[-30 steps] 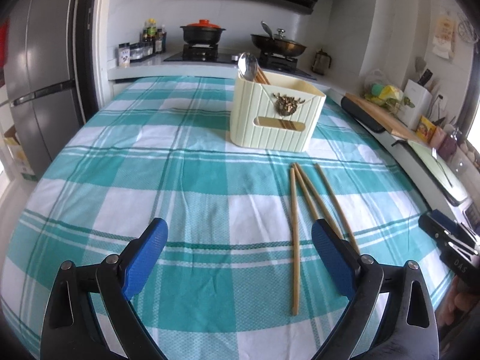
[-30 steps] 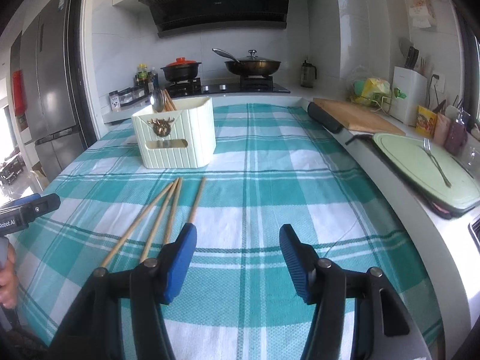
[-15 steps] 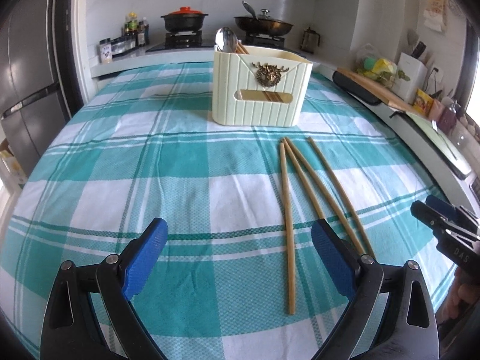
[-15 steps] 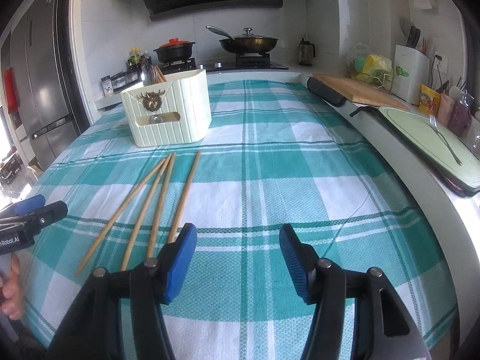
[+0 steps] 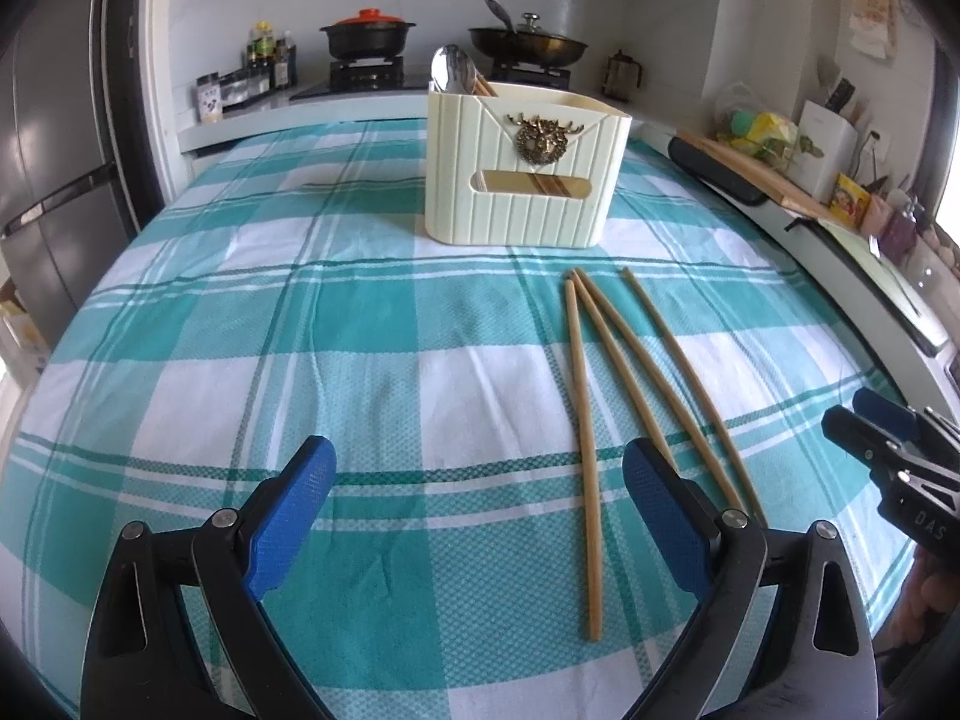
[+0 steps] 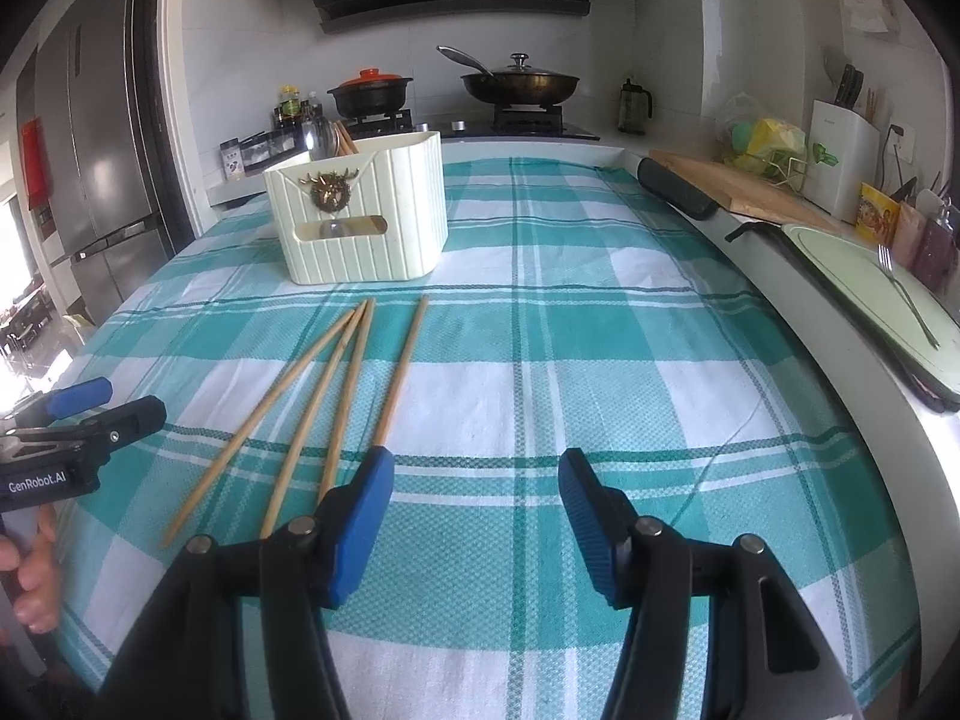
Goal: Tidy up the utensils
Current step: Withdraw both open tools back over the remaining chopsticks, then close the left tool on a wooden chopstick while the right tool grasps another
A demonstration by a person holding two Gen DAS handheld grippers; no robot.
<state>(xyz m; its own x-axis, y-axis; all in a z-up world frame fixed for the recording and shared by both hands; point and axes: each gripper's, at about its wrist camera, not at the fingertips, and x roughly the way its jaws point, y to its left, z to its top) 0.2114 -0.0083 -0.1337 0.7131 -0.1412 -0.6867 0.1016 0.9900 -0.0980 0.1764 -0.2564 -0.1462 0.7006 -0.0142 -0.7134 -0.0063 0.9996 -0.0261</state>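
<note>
Several wooden chopsticks (image 5: pixel 585 420) lie loose on the teal plaid tablecloth, also seen in the right wrist view (image 6: pixel 351 384). A cream utensil holder (image 5: pixel 522 174) stands behind them with a spoon (image 5: pixel 453 69) and chopsticks inside; it also shows in the right wrist view (image 6: pixel 360 216). My left gripper (image 5: pixel 477 516) is open and empty, just left of the chopsticks' near ends. My right gripper (image 6: pixel 477 516) is open and empty, its left finger over the near ends of the chopsticks.
The table (image 6: pixel 600 330) ends at a counter on the right with a green tray and fork (image 6: pixel 900 294) and a cutting board (image 6: pixel 738 186). A stove with pots (image 5: pixel 372 39) is behind. A fridge (image 6: pixel 90 150) stands at the left.
Both grippers have moved forward and lower toward the chopsticks and holder. Both jaws stayed open. The chopsticks have not moved.
</note>
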